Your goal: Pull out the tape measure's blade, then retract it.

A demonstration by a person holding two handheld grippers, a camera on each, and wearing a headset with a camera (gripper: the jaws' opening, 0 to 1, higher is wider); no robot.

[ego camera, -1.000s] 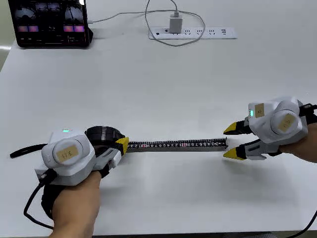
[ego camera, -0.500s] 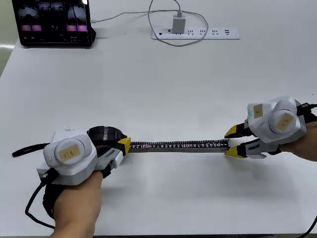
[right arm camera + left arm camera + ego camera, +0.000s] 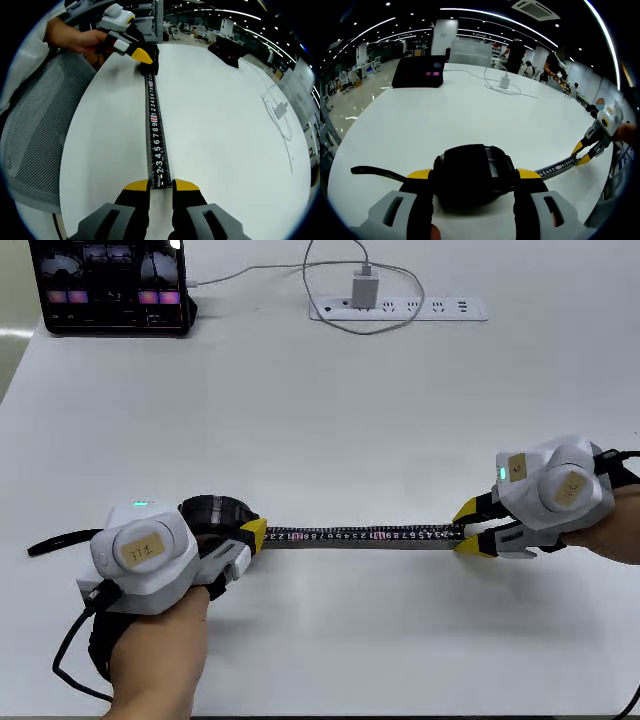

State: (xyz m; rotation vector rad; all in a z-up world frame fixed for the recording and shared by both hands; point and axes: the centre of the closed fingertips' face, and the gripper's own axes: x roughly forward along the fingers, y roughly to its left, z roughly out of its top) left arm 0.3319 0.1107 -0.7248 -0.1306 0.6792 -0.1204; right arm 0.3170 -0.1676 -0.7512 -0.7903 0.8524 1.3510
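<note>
Clamping tape measure (image 3: 212, 512): left gripper (image 3: 474, 174) | right gripper (image 3: 161, 186) pinching blade (image 3: 155, 130) end | tip hidden between jaws

Table (image 3: 330, 420): the middle band is broad and bare from left to right, so passage there is free. Near side: the blade (image 3: 365, 535) lies left-right as a low bar, from the tape measure case (image 3: 212, 515) clamped in the left gripper (image 3: 240, 545) to the right gripper (image 3: 468, 528), which pinches its tip. A black strap (image 3: 60, 543) trails left of the case. Far left: tablet (image 3: 110, 285). Far centre-right: power strip (image 3: 400, 308) with charger (image 3: 365, 285).
</note>
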